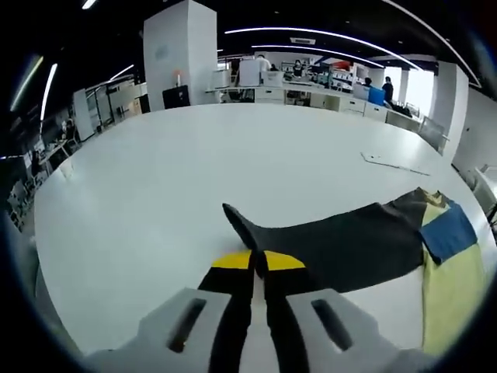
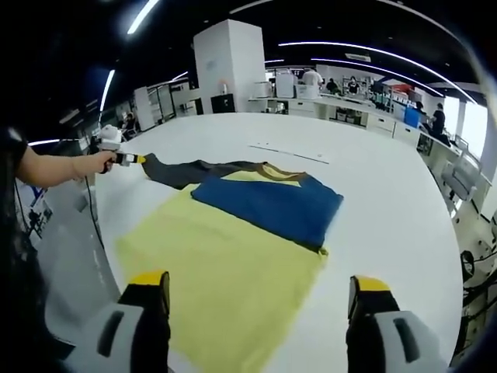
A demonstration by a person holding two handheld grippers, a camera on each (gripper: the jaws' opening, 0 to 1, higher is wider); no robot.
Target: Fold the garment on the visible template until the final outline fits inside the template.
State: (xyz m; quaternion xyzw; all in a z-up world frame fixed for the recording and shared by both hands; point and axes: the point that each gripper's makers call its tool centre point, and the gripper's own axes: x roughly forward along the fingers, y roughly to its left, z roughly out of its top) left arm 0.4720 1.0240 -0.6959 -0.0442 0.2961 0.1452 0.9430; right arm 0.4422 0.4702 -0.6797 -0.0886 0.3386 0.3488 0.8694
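Observation:
A blue garment [image 2: 272, 198] lies folded on the far part of a yellow template [image 2: 225, 268] spread over the white table [image 2: 373, 186]. Its dark sleeve [image 2: 194, 169] stretches off the template to the left. My left gripper [image 2: 128, 158], held by a person's hand [image 2: 85, 165], is shut on that sleeve's end. In the left gripper view the left gripper [image 1: 257, 260] pinches the dark sleeve [image 1: 342, 241], which runs right to the blue garment [image 1: 448, 231] and the yellow template [image 1: 452, 291]. My right gripper [image 2: 258, 284] stands open above the template's near edge, holding nothing.
A thin white strip [image 2: 289, 151] lies on the table beyond the garment, also seen as the strip [image 1: 392, 162]. The table's edge [image 2: 97, 225] drops off to the left beside the person. A white pillar [image 2: 229, 66] and desks with people stand far behind.

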